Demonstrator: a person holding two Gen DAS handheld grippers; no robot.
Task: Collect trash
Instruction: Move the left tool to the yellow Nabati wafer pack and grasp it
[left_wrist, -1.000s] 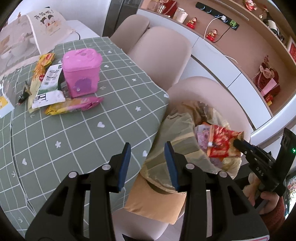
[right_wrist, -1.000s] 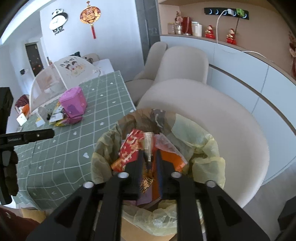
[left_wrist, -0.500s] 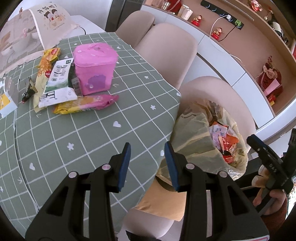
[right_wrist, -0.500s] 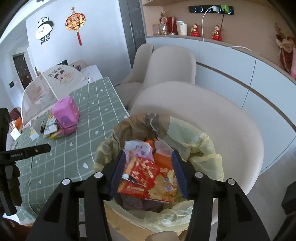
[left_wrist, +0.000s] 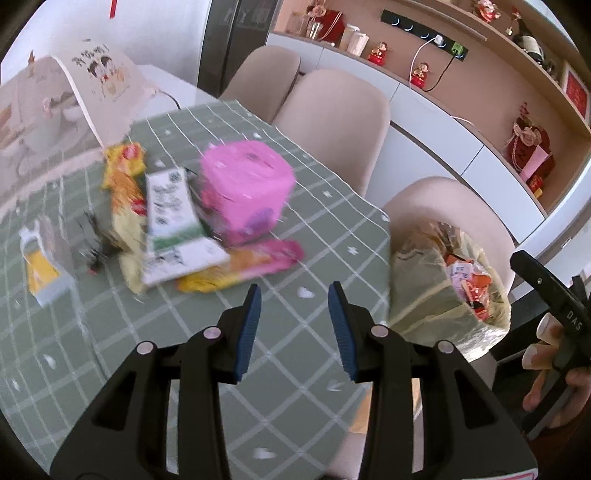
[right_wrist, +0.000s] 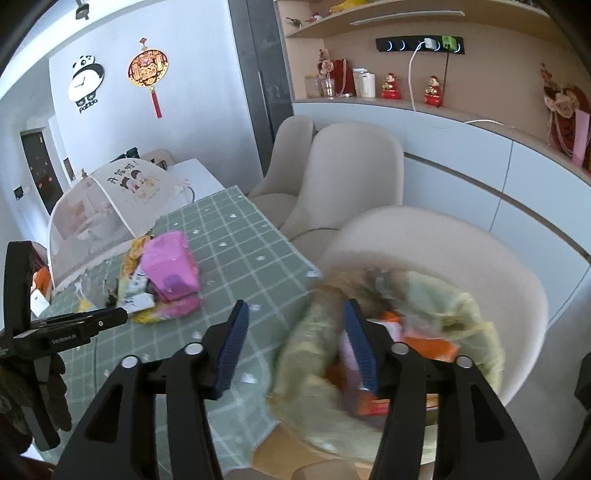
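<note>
A yellow trash bag (left_wrist: 428, 295) (right_wrist: 436, 295) stands open on a beige chair at the table's edge, with red and orange wrappers inside. On the green checked tablecloth (left_wrist: 280, 369) lie a white-green packet (left_wrist: 173, 221), a yellow-pink wrapper (left_wrist: 251, 264), yellow wrappers (left_wrist: 123, 184) and a small yellow-white carton (left_wrist: 42, 269), all beside a pink box (left_wrist: 245, 192) (right_wrist: 170, 266). My left gripper (left_wrist: 295, 317) hovers open over the cloth, just short of the yellow-pink wrapper, with nothing between its fingers. My right gripper (right_wrist: 297, 343) is above the bag's near rim, its jaws opening and empty.
A mesh food cover (left_wrist: 55, 96) stands at the table's far end. Beige chairs (left_wrist: 332, 118) line the table's right side, with a white cabinet and shelves of ornaments behind them. A person's hand (left_wrist: 550, 354) holds the right gripper's handle beside the bag.
The right gripper opened, let a red wrapper drop into the bag, and drew back from it. The left gripper moved across the table towards the wrappers by the pink box.
</note>
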